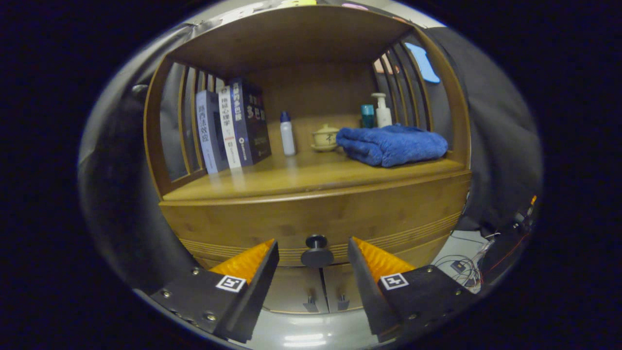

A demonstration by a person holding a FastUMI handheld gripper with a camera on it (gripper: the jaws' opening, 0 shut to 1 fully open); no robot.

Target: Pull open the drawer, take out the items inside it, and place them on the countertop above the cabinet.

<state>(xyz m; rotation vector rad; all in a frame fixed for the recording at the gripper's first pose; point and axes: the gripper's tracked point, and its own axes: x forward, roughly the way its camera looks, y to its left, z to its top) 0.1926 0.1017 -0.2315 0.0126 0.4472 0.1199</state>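
While my tool [313,255] stands spread wide, the drawer [316,218] knob [317,250] sits between its fingers, just ahead, untouched, its stem pointing straight toward me on the closed front.

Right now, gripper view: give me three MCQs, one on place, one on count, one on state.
1. Where is the drawer knob?
A. between the fingers, untouched
B. behind the blue towel
C. beside the books

2. How many books stand on the countertop?
A. one
B. three
C. six

3. What state is the drawer in?
A. pulled fully out
B. removed
C. closed

Answers:
1 A: the knob sits in the gap of the open gripper, a gap on each side.
2 B: three spines stand upright left of the white bottle.
3 C: its front lies flush with the cabinet.
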